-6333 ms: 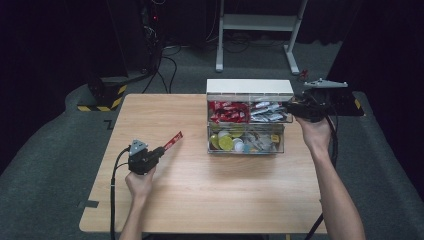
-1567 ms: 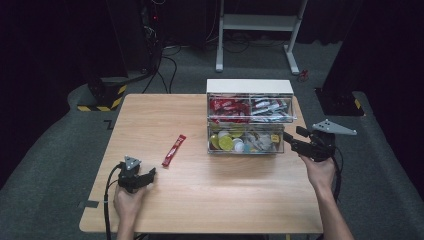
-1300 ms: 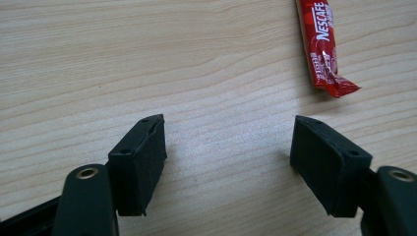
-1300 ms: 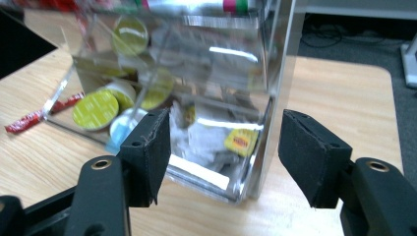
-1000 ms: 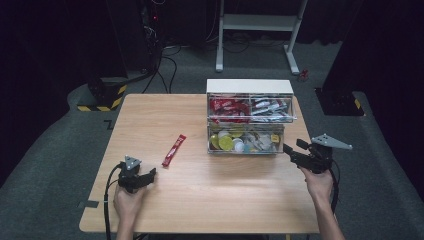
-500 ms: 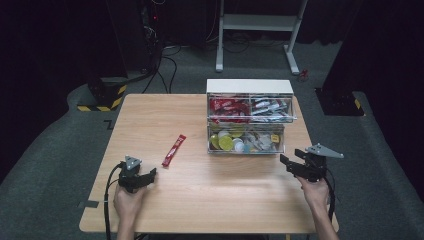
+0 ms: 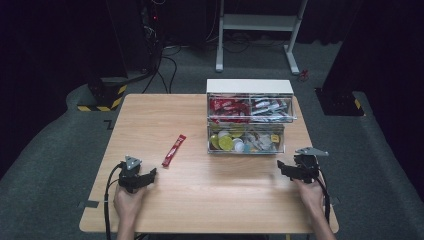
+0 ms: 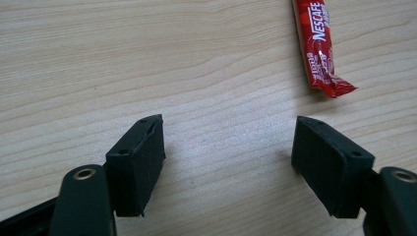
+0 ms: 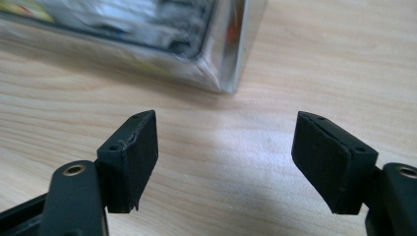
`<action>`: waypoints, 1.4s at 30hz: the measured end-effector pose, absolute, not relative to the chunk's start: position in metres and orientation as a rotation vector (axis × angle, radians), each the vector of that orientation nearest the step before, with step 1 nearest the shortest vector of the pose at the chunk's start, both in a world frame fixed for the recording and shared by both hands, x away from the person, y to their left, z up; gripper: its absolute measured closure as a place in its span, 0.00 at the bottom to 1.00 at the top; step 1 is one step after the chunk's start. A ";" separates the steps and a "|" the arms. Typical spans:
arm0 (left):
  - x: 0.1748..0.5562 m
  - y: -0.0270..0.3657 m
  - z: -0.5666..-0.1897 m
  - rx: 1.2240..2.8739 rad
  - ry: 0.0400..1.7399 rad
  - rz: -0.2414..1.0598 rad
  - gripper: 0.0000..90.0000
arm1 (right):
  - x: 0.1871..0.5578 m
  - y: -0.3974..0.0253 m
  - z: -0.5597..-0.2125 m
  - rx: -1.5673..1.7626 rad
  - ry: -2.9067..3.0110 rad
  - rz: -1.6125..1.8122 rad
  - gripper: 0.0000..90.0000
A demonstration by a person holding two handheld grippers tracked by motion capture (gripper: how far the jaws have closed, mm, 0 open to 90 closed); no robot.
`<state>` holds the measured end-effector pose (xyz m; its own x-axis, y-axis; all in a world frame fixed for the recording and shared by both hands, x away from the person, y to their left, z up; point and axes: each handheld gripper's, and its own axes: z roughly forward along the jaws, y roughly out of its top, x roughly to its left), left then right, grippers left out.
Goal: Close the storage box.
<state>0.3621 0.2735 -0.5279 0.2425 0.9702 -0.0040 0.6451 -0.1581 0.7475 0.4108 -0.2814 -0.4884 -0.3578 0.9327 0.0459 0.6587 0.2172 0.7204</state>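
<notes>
Looking down from the high view, the left gripper (image 7: 150,174) rests low on the table (image 7: 200,210) near the person's edge, and the right gripper (image 7: 281,167) sits at the far side, both held in hands. A red sachet (image 7: 173,150) lies flat just ahead and right of the left gripper, its long axis slanting away toward the drawer box (image 7: 248,116), which stands ahead and left of the right gripper. In the left gripper view, the left gripper (image 8: 228,147) has its jaws spread wide with nothing between them; the sachet (image 8: 318,44) lies beyond the right jaw, lengthwise away, crimped end nearest. In the right gripper view, the right gripper (image 9: 223,142) is likewise wide apart and empty, the box (image 9: 231,39) corner just ahead.
</notes>
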 end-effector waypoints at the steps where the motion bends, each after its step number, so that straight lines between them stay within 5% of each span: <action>1: 0.362 0.274 -0.528 1.885 1.474 0.658 0.32 | 0.413 -0.281 -0.490 1.476 2.101 0.922 0.29; 42: 0.362 0.273 -0.528 1.885 1.473 0.658 0.32 | 0.435 -0.289 -0.521 1.544 1.999 0.827 0.29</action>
